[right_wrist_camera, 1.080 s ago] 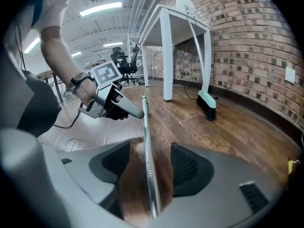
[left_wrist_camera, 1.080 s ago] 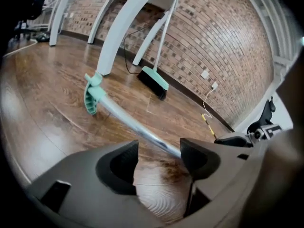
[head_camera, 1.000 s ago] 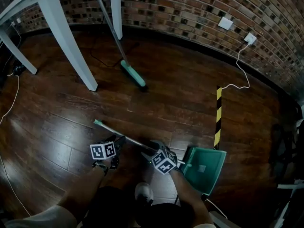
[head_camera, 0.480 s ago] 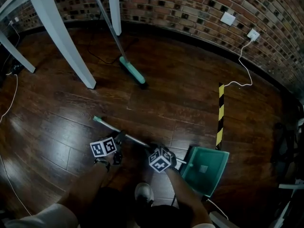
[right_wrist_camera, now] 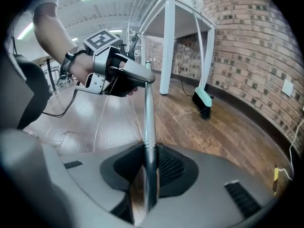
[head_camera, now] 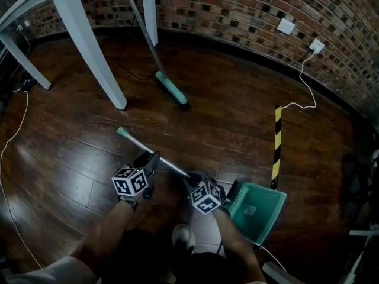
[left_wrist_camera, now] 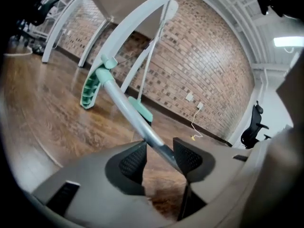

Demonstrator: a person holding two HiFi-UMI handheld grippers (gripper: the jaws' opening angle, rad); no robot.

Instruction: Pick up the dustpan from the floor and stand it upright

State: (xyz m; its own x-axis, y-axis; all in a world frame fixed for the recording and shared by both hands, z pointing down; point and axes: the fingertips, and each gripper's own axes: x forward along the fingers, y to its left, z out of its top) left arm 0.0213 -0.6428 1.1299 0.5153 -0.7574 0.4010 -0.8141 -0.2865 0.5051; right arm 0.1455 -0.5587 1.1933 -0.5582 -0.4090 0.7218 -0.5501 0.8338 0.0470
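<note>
Left tongs and right tongs have just been closing and are clamped on the handle. Its free end is lifted higher than before. Dustpan is still rested on the floor; uprighting is judged begun.

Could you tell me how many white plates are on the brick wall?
2. One plate at the head view's upper right; a second plate just lower-right of it. Others may be out of view.

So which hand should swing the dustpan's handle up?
Probably left: the left gripper grips the handle nearer its free end; the right gripper sits by the pan, a likely pivot. Both have just been closing on it.
</note>
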